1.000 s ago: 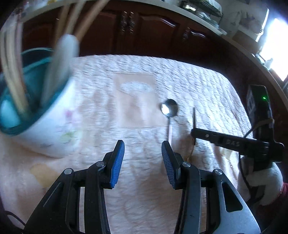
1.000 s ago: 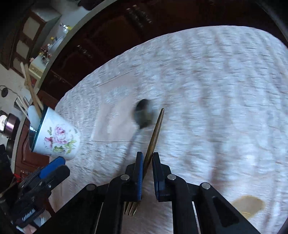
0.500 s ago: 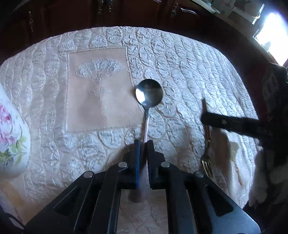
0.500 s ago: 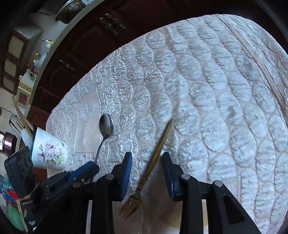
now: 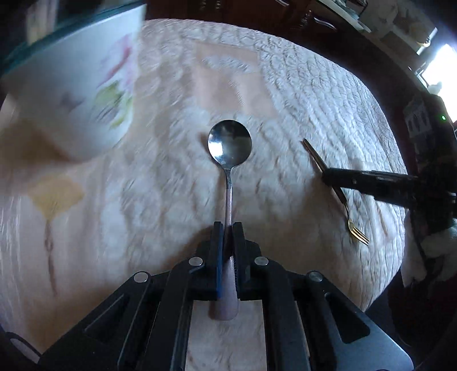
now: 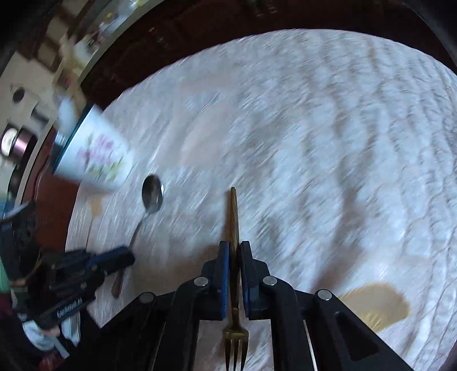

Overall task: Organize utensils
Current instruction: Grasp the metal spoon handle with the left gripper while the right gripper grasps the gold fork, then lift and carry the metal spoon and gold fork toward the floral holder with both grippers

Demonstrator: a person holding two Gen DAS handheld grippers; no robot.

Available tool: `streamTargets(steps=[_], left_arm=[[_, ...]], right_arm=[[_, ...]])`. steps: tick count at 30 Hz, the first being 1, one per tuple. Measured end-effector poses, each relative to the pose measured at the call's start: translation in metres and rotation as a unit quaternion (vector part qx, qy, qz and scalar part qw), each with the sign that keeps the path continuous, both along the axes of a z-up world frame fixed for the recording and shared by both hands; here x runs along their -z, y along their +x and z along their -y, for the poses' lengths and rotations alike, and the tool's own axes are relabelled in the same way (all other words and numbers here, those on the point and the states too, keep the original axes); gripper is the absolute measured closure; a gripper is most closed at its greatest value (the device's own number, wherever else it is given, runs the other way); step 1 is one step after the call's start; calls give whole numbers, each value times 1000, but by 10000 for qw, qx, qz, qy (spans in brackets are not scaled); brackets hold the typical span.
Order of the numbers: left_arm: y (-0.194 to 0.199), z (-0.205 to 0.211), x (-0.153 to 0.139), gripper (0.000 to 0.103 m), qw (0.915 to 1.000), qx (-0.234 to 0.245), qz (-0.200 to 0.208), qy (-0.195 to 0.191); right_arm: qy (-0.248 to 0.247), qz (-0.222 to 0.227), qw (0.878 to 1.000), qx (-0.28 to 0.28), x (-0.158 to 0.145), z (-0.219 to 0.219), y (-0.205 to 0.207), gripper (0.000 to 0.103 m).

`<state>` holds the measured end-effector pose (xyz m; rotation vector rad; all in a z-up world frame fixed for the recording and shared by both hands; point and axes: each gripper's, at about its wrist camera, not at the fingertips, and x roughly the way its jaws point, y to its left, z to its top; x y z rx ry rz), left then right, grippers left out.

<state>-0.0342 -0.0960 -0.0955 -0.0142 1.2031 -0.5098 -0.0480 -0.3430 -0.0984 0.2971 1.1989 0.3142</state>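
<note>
A steel spoon (image 5: 230, 145) points away from me with its bowl up, and my left gripper (image 5: 225, 228) is shut on its handle. The white flowered cup (image 5: 71, 85) with a teal rim looms blurred at the upper left, close to the spoon. My right gripper (image 6: 234, 245) is closing its jaws on a gold fork (image 6: 233, 217); the pads press its handle and the tines hang back toward the camera. In the right wrist view the spoon (image 6: 152, 194), the cup (image 6: 94, 154) and the left gripper (image 6: 125, 258) sit at the left.
A quilted pale tablecloth (image 6: 342, 142) covers the round table, with a tan embroidered patch (image 6: 377, 305) near the right gripper. Dark wooden cabinets (image 5: 257, 11) stand behind. A white-gloved hand (image 5: 437, 242) holds the right gripper at the table's right edge.
The left gripper shut on the spoon's handle and carried it toward the cup, which now fills the upper left. The right gripper opened around the fork, then closed on it again.
</note>
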Motion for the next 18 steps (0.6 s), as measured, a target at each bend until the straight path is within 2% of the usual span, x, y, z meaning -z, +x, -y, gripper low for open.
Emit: streamTargets(steps=[5,8,9,10,14,18], left_arm=[[-15,-5,-1,98,10000,8,-8,21],[-14,-4,-1,98,10000,9,-10,10],[-13,-4,-2,96,10000,20,9,30],[-11,-2,-2,96,10000,43,36,45],[0,-2,-7,77,9997,143,184,27],[22,-5,-8,68,9993,176,338,-26]], right_arm=[[-80,-35,9996,-264,0,-12,-15,96],[-166,12,9996,-242,0,-12,-15,85],[-119,16,9997,-202,-1,-11,-15,77],[-94,26,9998,-179,0,-18,-13,76],[-164,64,9997,-157,-4,-14,-5,76],[-88,54,9998,-164,-6,-12,0,76]])
